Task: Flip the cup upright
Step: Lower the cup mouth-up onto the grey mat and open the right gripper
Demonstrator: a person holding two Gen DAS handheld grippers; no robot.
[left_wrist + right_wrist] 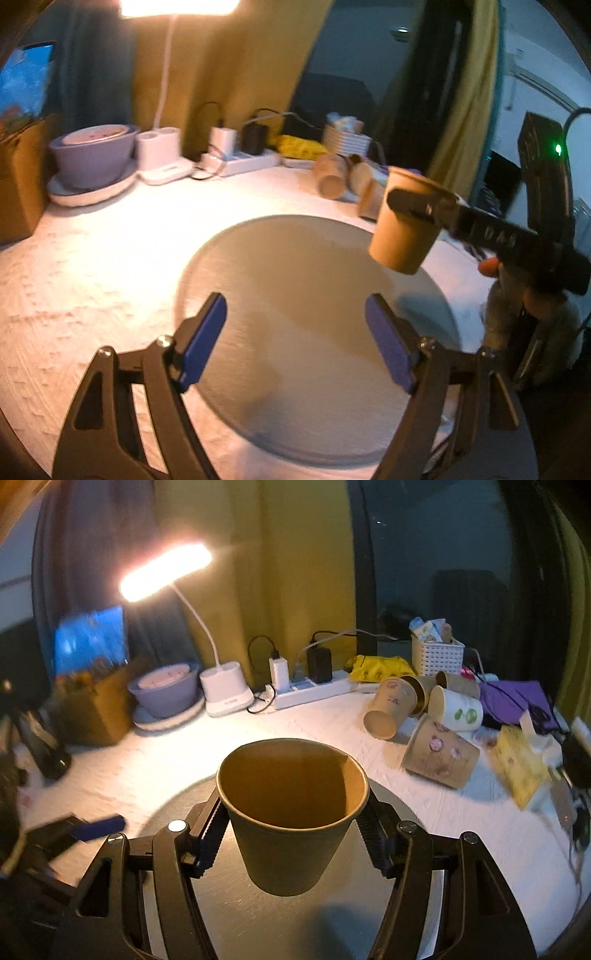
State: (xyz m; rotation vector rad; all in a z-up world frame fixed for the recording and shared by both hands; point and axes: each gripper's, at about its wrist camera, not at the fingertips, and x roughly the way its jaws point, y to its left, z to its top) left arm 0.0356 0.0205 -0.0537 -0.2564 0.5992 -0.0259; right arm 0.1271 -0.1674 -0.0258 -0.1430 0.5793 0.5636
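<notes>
one light brown paper cup [291, 812], thin and easy to crush, hangs mouth-up above the round grey plate [410, 814], grasped mid-wall by the right claw [291, 834], while the left claw [295, 339] is released.

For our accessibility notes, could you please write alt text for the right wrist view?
The right gripper holds a brown paper cup, mouth up, above a round grey mat on a white tablecloth. Behind it, several paper cups lie tipped over at the right, and a lit desk lamp stands at the back left.
</notes>
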